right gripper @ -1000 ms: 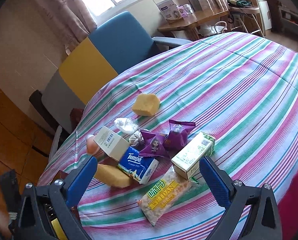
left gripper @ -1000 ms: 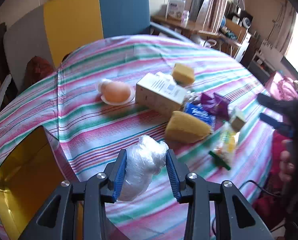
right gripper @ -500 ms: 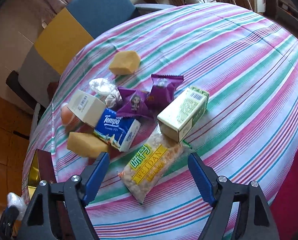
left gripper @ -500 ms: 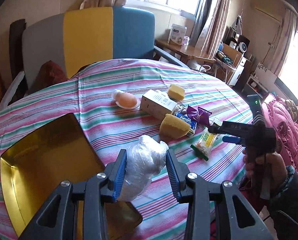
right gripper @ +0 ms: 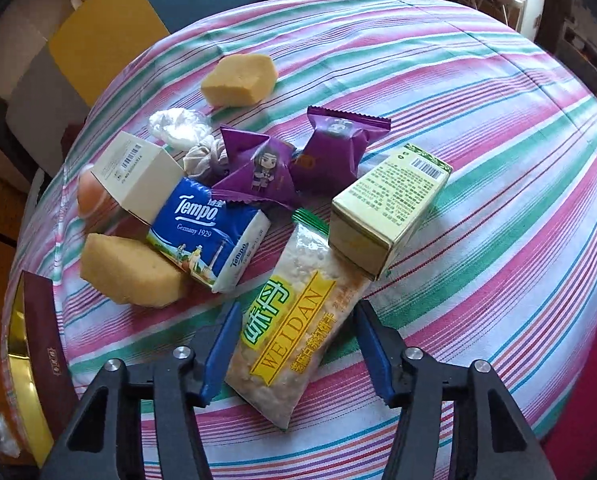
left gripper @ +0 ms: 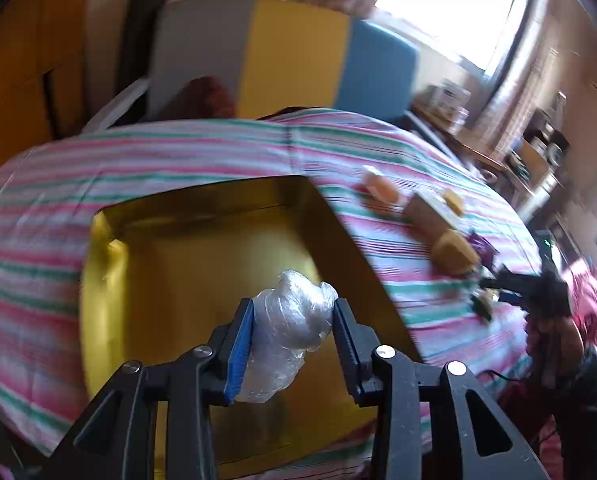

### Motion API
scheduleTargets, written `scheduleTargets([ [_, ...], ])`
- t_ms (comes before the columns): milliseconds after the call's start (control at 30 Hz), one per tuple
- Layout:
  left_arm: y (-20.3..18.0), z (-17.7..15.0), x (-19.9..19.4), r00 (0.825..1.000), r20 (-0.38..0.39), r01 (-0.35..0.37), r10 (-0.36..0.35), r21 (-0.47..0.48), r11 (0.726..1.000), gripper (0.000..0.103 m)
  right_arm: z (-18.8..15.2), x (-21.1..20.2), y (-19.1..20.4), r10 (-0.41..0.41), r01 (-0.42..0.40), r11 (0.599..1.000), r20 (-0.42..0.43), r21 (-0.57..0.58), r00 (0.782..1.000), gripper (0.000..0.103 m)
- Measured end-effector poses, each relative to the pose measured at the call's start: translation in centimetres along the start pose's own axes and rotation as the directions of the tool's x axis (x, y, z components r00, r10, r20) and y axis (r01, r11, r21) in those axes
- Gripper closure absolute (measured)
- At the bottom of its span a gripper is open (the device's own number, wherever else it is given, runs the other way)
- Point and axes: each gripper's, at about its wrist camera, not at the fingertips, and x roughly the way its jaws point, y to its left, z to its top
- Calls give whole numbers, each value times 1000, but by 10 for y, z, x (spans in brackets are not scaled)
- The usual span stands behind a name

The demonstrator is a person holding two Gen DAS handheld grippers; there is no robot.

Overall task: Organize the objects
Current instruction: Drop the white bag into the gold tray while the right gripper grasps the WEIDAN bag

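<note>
Left tool [left gripper: 292,330] gripped a clear plastic-wrapped bundle [left gripper: 288,332] between its blue pads, and the view had swung since a second earlier: the bundle, then over the striped cloth beside the gold tin's corner, now hung above the open gold tin [left gripper: 202,248] that filled the middle of the left wrist view. The tin sat on the round worktop [left gripper: 178,152] under its pink, green and white striped cloth; a grey, yellow and blue chair back [left gripper: 298,56] stood behind it. The picture was blurred.

Right tool [right gripper: 294,344] had come down toward the heap of goods. Its jaws, wide apart a second earlier, had just been closing and now stood either side of the yellow-labelled snack packet [right gripper: 294,320], which lay flat on the cloth; whether the pads pressed on it could not be told, a sliver of cloth showing on the right side. Just beyond the packet lay a green carton [right gripper: 390,208], touching its upper end, a blue tissue pack [right gripper: 206,232], two purple wrapped sweets [right gripper: 266,168], a white box [right gripper: 138,172] and two yellow sponges, the nearer one [right gripper: 130,276] beside the tissue pack. None of these had shifted.
</note>
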Motion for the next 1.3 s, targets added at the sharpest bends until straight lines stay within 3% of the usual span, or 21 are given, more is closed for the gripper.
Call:
scheduleTargets([
  [200, 75, 21, 9, 995, -18, -101, 99, -194, 976, 64, -4, -2, 14, -32, 32, 995, 10, -93, 999, 55],
  [433, 109, 54, 55, 980, -87, -195, 178, -282, 939, 64, -3, 0, 11, -15, 14, 995, -2, -98, 1000, 55],
  [900, 130, 70, 104, 955, -151, -292, 257, -305, 906, 60, -3, 4, 18, -17, 16, 992, -4, -123, 1000, 54],
  [1133, 123, 76, 99, 954, -133, -296, 269, -269, 917, 53, -4, 4, 18, -20, 19, 991, -8, -129, 1000, 51],
  [1300, 116, 76, 74, 951, -89, -308, 295, -247, 919, 53, -6, 3, 19, -28, 27, 990, -6, -137, 1000, 51],
])
